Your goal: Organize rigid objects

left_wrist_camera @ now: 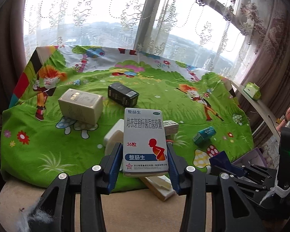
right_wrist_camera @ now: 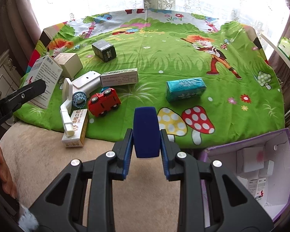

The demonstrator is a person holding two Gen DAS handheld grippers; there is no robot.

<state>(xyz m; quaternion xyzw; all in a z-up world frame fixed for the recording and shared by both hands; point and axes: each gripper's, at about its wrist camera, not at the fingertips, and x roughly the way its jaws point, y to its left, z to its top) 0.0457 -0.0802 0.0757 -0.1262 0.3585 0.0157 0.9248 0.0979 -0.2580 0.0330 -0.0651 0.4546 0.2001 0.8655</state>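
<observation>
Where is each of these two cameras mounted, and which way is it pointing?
Left wrist: on the left gripper, looking along its fingers over the green play mat; they clamp a white medicine box.
Right wrist: on the right gripper, facing that mat; it grips a dark blue object, purple bin at right.
Shared: the black box and teal box.
</observation>
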